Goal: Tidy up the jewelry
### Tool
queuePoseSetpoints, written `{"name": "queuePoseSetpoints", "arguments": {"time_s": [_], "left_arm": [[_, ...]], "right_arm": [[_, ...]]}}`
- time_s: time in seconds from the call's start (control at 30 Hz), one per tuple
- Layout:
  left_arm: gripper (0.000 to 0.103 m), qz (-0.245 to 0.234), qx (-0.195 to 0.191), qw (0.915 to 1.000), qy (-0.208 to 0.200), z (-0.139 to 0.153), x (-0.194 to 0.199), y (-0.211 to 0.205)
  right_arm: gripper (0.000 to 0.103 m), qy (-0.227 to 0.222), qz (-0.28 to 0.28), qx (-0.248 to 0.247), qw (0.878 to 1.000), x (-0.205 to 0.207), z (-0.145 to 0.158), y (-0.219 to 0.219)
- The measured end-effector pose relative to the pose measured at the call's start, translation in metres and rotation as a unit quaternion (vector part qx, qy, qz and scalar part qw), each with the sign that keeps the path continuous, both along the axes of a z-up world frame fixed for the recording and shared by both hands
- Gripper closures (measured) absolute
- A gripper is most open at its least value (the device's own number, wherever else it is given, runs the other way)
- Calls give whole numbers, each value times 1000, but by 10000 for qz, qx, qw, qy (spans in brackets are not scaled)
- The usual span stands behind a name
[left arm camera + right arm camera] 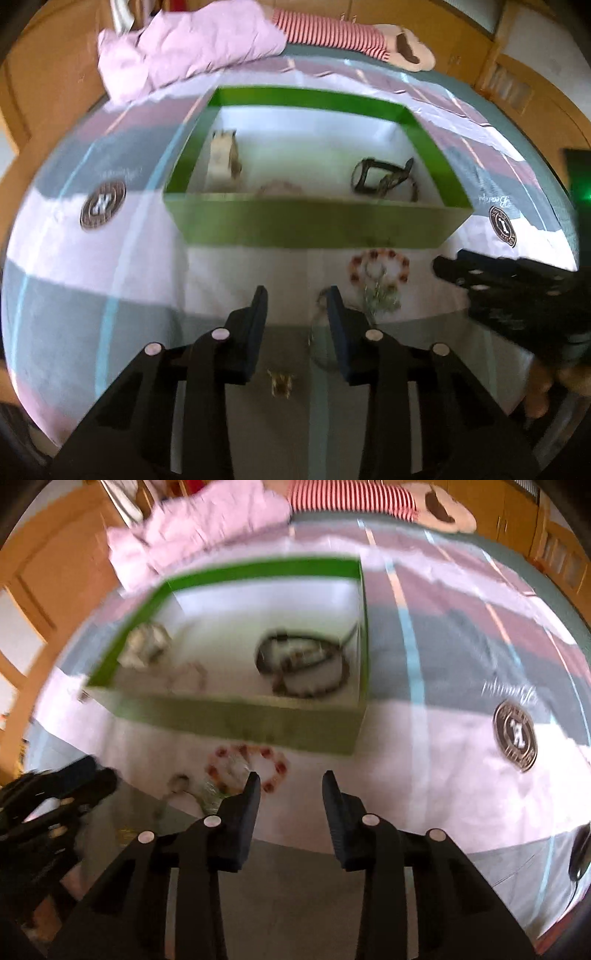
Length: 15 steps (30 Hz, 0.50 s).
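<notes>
A bed fills the view, covered by a bedspread [92, 266] with pink, grey and white blocks and round dark badges. Wooden cupboards stand around it. At the far end lie a crumpled pink blanket [184, 48] and a soft toy in red and white stripes [332, 31].

A green box [314, 221] with a white inside sits in the middle of the bed. In it lie a dark bracelet [384, 177], a pale lumpy thing [221, 155] and a faint beaded ring; blur hides what they are made of.

Just in front of the box, on the bedspread, lies a bracelet with red and orange beads [380, 267]. A small green sprig [380, 299] is beside it, and a thin chain [319, 325] and a little gold charm [281, 382] lie nearer.

The left hand-held gripper [297, 295] points down over the chain. Its fingers are apart and nothing is between them. The right hand-held gripper [291, 781] hangs just to the right of the red bead bracelet, fingers apart and holding nothing.
</notes>
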State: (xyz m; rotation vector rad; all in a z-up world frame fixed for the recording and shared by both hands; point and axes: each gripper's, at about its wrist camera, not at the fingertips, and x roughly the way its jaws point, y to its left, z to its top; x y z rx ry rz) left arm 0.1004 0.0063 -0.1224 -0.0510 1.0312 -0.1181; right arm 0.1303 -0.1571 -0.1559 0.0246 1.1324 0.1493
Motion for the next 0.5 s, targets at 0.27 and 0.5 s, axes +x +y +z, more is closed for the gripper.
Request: {"name": "queuePoseSetpoints", "arguments": {"time_s": [0.27,0.5], "left_arm": [[61,-30,192,9998,13,-1,-19,3],[60,-213,246,9995,41,-5,-25,-8]], "right_arm": [[69,87,-200,-275,9994,19,-25,12],[93,245,212,-603,9977,-9,-22,-4]]}}
